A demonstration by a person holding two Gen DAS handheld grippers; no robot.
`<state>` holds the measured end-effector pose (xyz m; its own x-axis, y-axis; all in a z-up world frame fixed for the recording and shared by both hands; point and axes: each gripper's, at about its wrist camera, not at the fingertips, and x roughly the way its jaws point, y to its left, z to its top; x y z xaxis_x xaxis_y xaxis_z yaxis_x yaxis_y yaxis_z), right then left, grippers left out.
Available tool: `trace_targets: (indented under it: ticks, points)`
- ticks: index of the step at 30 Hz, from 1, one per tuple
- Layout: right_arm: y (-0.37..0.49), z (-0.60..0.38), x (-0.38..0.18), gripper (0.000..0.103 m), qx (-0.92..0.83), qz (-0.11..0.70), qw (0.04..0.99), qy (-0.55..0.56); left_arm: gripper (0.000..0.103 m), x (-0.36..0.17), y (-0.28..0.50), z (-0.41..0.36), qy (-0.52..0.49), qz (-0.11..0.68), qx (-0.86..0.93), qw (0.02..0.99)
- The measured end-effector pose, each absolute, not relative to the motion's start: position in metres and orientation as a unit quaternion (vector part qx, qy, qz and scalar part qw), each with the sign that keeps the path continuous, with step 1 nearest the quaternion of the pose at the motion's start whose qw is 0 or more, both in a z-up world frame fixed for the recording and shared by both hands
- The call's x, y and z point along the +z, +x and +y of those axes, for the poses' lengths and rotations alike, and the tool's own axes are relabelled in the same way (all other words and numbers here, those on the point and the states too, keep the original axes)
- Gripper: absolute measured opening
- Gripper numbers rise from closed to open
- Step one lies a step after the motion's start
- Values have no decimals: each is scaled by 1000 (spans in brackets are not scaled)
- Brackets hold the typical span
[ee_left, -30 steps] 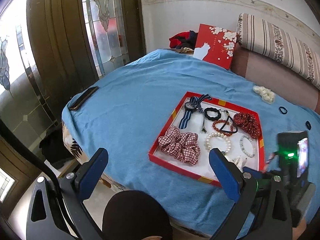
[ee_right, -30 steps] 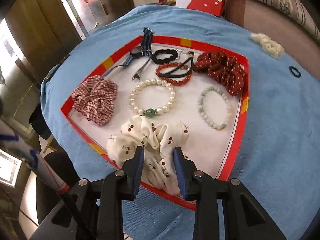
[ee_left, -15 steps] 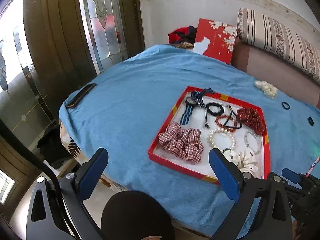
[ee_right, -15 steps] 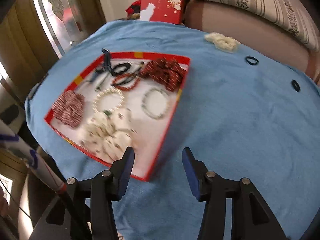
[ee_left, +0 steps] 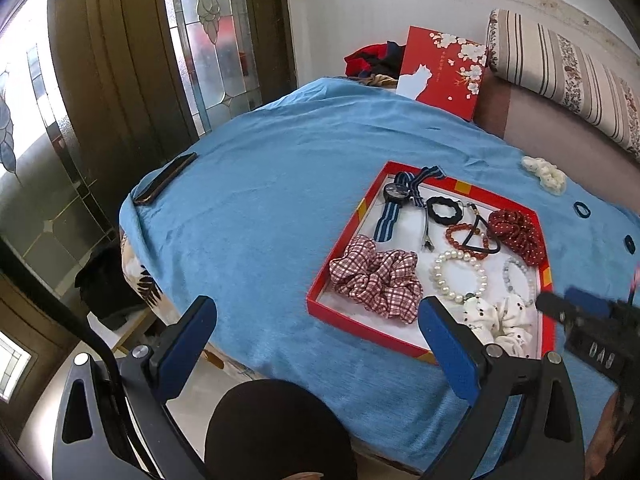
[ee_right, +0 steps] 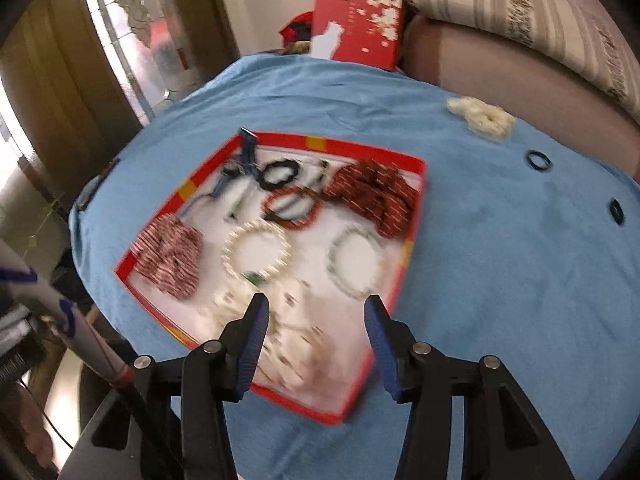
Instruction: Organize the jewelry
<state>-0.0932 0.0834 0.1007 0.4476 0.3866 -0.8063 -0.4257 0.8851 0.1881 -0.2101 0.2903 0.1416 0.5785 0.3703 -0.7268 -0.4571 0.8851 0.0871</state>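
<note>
- Left wrist view: a dark phone (ee_left: 166,179) lies at middle left on the blue cloth (ee_left: 260,208).
- Low in the frame, the left gripper (ee_left: 316,336) has its fingers wide apart, with nothing between them.
- Right of centre sits the red tray (ee_left: 352,322), holding a plaid scrunchie (ee_left: 376,274), a pearl bracelet (ee_left: 460,276), a striped watch (ee_left: 394,200) and a dark red scrunchie (ee_left: 518,234).
- A white cherry-print scrunchie (ee_left: 502,320) lies in the tray's lower right corner.
- At upper right, a cream scrunchie (ee_left: 546,174) rests outside the tray.
- Right wrist view: the right gripper (ee_right: 316,340) hovers over the tray's near edge, fingers apart, empty.
</note>
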Motion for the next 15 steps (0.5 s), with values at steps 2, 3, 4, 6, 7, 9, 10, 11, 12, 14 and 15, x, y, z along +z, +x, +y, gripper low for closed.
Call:
trace_targets:
  ticks: [2, 3, 4, 6, 7, 9, 10, 11, 12, 14, 15]
  points:
    - [-86, 100, 105, 53, 253, 467, 847, -24, 100, 139, -209, 293, -57, 397, 233, 886]
    - [-83, 108, 106, 53, 255, 467, 847, -27, 100, 136, -209, 295, -59, 399, 231, 886]
    - [-80, 116, 107, 53, 256, 464, 847, -33, 100, 135, -208, 296, -59, 400, 229, 886]
    - [-69, 136, 109, 53, 254, 453, 852, -56, 100, 132, -207, 299, -58, 402, 226, 885]
    - [-63, 144, 111, 53, 254, 446, 856, -67, 100, 130, -207, 300, -58, 403, 226, 885]
    - [-44, 164, 114, 53, 250, 434, 861, -92, 100, 127, -206, 304, -61, 406, 223, 884]
    - [-35, 171, 115, 53, 247, 434, 861, -97, 100, 126, -206, 306, -64, 407, 221, 884]
    - [-24, 179, 115, 53, 245, 434, 861, -100, 100, 124, -205, 308, -67, 408, 219, 884]
    - [-13, 187, 115, 53, 247, 436, 860, -99, 100, 122, -205, 311, -70, 410, 218, 883]
    - [6, 202, 112, 53, 255, 443, 854, -99, 100, 118, -204, 315, -74, 412, 216, 882]
    - [14, 209, 109, 53, 258, 446, 851, -102, 100, 116, -203, 319, -78, 415, 216, 880]
